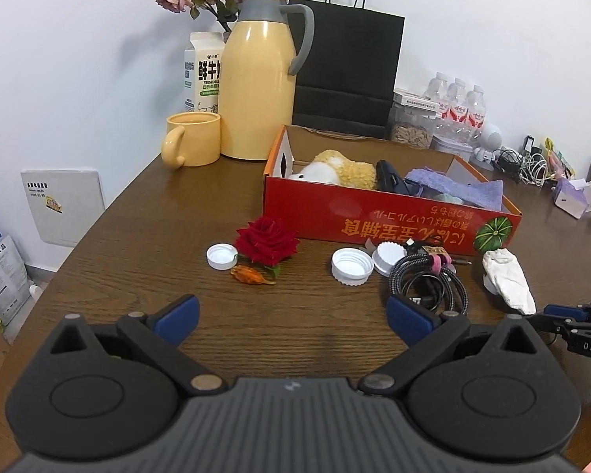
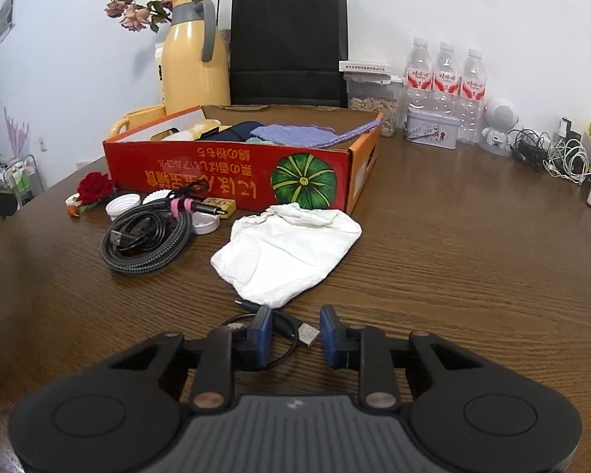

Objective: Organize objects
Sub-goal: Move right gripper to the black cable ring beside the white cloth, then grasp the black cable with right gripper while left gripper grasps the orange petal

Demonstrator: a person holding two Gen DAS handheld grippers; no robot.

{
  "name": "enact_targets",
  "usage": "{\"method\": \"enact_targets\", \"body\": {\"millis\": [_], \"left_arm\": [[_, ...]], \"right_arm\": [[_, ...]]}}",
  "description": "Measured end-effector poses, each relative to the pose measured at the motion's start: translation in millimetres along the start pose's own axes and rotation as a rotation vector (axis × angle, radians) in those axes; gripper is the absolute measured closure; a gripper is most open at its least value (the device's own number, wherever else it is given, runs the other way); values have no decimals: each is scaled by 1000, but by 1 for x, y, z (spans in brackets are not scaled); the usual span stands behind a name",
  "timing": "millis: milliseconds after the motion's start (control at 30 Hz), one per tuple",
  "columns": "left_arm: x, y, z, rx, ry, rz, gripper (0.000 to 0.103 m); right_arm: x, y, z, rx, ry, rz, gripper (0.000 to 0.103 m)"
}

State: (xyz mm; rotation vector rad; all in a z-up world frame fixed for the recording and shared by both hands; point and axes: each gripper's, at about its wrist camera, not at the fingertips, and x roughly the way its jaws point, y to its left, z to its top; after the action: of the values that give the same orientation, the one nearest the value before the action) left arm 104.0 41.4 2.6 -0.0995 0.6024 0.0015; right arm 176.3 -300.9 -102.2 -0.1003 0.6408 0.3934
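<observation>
In the red box I've got plush, cloth etc. already, but caps, rose, cables & white bag wait on the counter; right hand-held gripper narrowed round thin cable, left apart, empty.

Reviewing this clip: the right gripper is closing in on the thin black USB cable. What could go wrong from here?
1. The right gripper straddles only part of the thin black cable; the USB plug lies between the pads, so it may pinch the plug or slip off.
2. The cable's far end sits against the white bag; lifting could drag it.
3. The left gripper stands open beside the braided cable coil and might snag it.
</observation>
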Motion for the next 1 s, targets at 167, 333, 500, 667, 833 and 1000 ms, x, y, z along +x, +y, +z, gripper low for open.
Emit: {"method": "enact_targets", "body": {"millis": [167,333,500,667,833,1000], "left_arm": [[9,5,4,4,5,6,0],[25,12,6,-3,19,21,0],[46,27,10,-1,49,86,0],[65,38,16,4,61,98,0],[83,30,20,87,64,92,25],[95,24,18,182,88,44,46]], "right_arm": [[-4,0,-1,9,-17,10,79],[-17,2,1,13,-50,27,79],[-27,10,10,-3,-85,42,79],[-22,18,20,-18,-99,48,79],[-12,25,31,-25,-112,62,79],[-6,29,40,-29,-125,68,79]]}}
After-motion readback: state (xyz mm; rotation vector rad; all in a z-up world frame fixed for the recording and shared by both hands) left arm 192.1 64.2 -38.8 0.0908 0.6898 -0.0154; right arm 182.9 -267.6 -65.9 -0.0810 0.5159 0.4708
